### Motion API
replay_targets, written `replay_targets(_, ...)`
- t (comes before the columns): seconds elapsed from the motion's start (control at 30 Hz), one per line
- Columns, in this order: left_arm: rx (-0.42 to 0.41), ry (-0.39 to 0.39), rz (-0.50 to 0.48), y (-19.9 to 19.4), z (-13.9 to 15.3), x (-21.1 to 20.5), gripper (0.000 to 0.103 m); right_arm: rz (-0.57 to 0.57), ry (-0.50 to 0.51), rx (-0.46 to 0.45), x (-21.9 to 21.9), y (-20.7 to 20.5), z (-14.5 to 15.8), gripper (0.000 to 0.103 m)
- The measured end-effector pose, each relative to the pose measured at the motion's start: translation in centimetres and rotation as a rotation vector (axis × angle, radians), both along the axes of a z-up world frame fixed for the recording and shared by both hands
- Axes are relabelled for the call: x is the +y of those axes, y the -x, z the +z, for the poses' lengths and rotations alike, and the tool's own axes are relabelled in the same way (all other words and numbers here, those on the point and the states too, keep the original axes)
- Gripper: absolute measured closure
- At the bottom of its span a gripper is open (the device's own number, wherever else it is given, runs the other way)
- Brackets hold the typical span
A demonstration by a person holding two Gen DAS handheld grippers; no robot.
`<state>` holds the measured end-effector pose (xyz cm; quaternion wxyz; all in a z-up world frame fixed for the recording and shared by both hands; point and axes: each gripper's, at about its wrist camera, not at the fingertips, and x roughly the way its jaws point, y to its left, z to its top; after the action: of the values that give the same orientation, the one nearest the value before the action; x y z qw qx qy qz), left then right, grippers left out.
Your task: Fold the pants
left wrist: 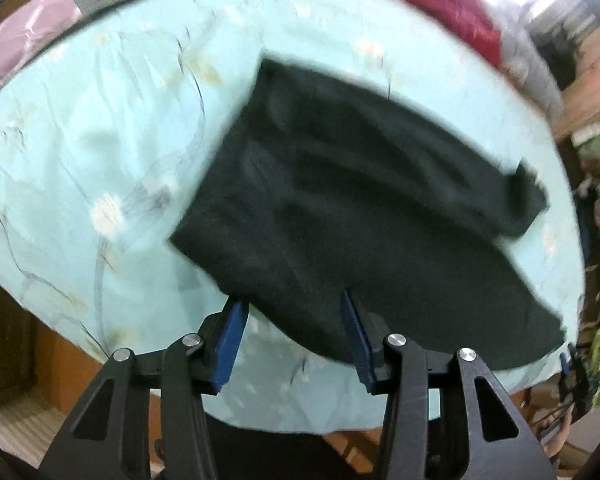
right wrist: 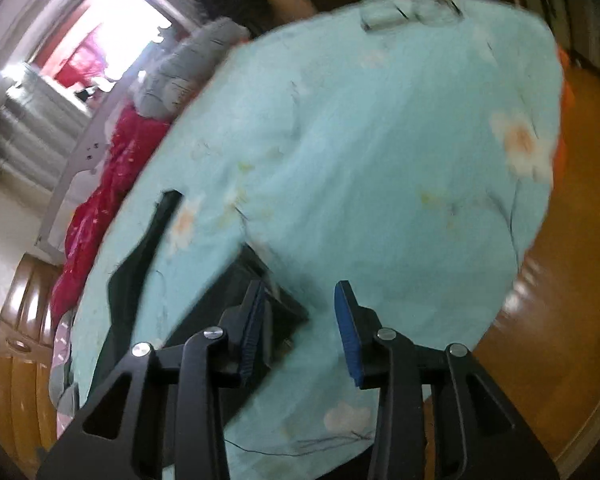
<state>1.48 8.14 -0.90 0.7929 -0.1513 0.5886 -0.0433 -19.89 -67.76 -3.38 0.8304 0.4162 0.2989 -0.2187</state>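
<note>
Dark pants [left wrist: 360, 208] lie folded over on a light blue flowered sheet [left wrist: 100, 140]. In the left wrist view they fill the middle and right, and a small flap sticks up at their right end. My left gripper [left wrist: 292, 320] is open and empty, its blue pads at the near edge of the pants. In the right wrist view the pants [right wrist: 244, 304] show as a dark corner and a thin strip at lower left. My right gripper [right wrist: 300, 320] is open and empty, just right of that corner, over the sheet [right wrist: 380, 160].
A red quilt [left wrist: 440, 4] and grey bedding [right wrist: 196, 60] lie along the far side of the bed. A pink cloth [left wrist: 24, 36] sits at the far left. Wooden floor [right wrist: 560, 280] lies right of the bed; a wooden cabinet [right wrist: 16, 340] stands at lower left.
</note>
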Motion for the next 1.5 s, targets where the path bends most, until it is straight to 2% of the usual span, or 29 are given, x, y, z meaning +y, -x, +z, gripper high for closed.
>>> replay_targets(0.03,-0.008,0.045,0.007,-0.9,0.7,0.6,0.053,0.016,0.015,0.000,-0.1,-0.4,0.7,0.061)
replay_targets(0.1,0.001,0.085,0.018,-3.1,1.4,1.0,0.054,0.074,0.022,-0.002,-0.2,-2.1,1.9,0.050)
replay_targets(0.17,0.012,0.122,0.034,-4.7,2.2,0.8,0.056,0.142,0.002,-0.015,0.1,-5.0,2.7,0.048)
replay_targets(0.2,-0.013,0.147,0.032,-5.5,3.4,0.5,0.055,0.175,-0.018,-0.023,0.3,-6.4,3.0,0.047)
replay_targets(0.27,-0.061,0.175,0.020,-5.5,5.3,0.0,0.048,0.245,-0.047,-0.038,0.8,-10.1,3.9,0.047)
replay_targets(0.3,-0.079,0.224,0.015,-5.3,6.6,0.0,0.044,0.264,-0.040,-0.039,1.5,-10.9,4.1,0.046)
replay_targets(0.37,-0.111,0.285,0.005,-4.8,8.3,0.1,0.043,0.312,-0.024,-0.019,2.1,-14.3,4.6,0.044)
replay_targets(0.4,-0.154,0.282,0.005,-4.6,9.3,0.4,0.037,0.328,-0.021,-0.011,2.3,-15.9,4.6,0.042)
replay_targets(0.43,-0.190,0.252,0.016,-4.7,10.1,0.5,0.025,0.349,-0.027,-0.002,2.5,-17.4,4.4,0.042)
replay_targets(0.47,-0.217,0.200,0.028,-5.2,10.3,0.7,0.021,0.367,-0.044,0.007,2.6,-19.3,4.0,0.042)
replay_targets(0.53,-0.216,0.066,0.056,-7.6,9.2,1.0,0.020,0.390,-0.089,0.031,2.7,-22.9,2.8,0.041)
replay_targets(0.6,-0.130,0.011,0.090,-10.8,6.1,1.6,0.021,0.383,-0.125,0.050,3.0,-26.3,1.6,0.041)
replay_targets(0.7,0.012,0.007,0.127,-14.4,1.4,1.7,0.028,0.355,-0.173,0.072,3.0,-29.9,-0.4,0.041)
replay_targets(0.8,0.053,0.037,0.110,-16.3,-1.3,0.6,0.028,0.315,-0.210,0.084,2.5,-31.7,-1.9,0.041)
replay_targets(0.87,0.058,0.071,0.090,-17.1,-2.5,-0.4,0.029,0.309,-0.234,0.053,2.4,-32.7,-2.5,0.041)
replay_targets(0.9,0.072,0.081,0.079,-17.5,-3.4,-1.0,0.044,0.327,-0.237,0.038,2.7,-33.4,-2.7,0.041)
replay_targets(0.93,0.077,0.042,0.075,-17.9,-3.7,-1.5,0.067,0.358,-0.216,0.043,3.2,-34.2,-2.8,0.043)
replay_targets(0.97,0.070,0.001,0.072,-18.4,-3.9,-1.9,0.082,0.389,-0.165,0.067,4.0,-35.1,-2.7,0.066)
replay_targets(1.0,0.072,0.002,0.068,-18.6,-3.7,-2.2,0.099,0.413,-0.135,0.086,4.5,-35.8,-2.6,0.098)
replay_targets(1.03,0.064,0.030,0.083,-18.4,-3.1,-2.1,0.099,0.438,-0.136,0.098,4.9,-36.4,-2.3,0.097)
replay_targets(1.07,0.024,0.061,0.097,-18.0,-1.9,-1.8,0.099,0.433,-0.129,0.069,4.8,-36.1,-1.5,0.097)
replay_targets(1.13,-0.046,0.033,0.088,-17.4,-0.2,-1.7,0.098,0.412,-0.113,-0.065,4.0,-34.0,1.6,0.097)
replay_targets(1.17,-0.057,0.018,0.079,-17.0,-0.1,-1.7,0.098,0.392,-0.104,-0.112,3.4,-32.4,2.9,0.097)
replay_targets(1.23,-0.034,-0.045,0.054,-16.7,-1.2,-2.4,0.098,0.363,-0.117,-0.152,1.9,-29.3,3.8,0.097)
replay_targets(1.3,0.027,-0.112,0.060,-16.9,-3.5,-2.9,0.098,0.338,-0.105,-0.084,0.9,-27.2,2.6,0.097)
replay_targets(1.33,0.044,-0.120,0.072,-17.1,-4.3,-3.0,0.098,0.325,-0.099,-0.034,0.6,-26.6,1.5,0.096)
replay_targets(1.4,0.052,-0.097,0.105,-17.2,-4.5,-2.7,0.098,0.278,-0.151,0.073,-0.5,-24.8,-1.6,0.095)
replay_targets(1.43,0.052,-0.081,0.120,-17.1,-4.2,-2.5,0.096,0.241,-0.189,0.091,-0.9,-23.3,-2.8,0.095)
replay_targets(1.5,0.028,-0.054,0.147,-16.1,-2.3,-1.5,0.094,0.191,-0.224,0.033,-1.2,-20.9,-2.9,0.090)
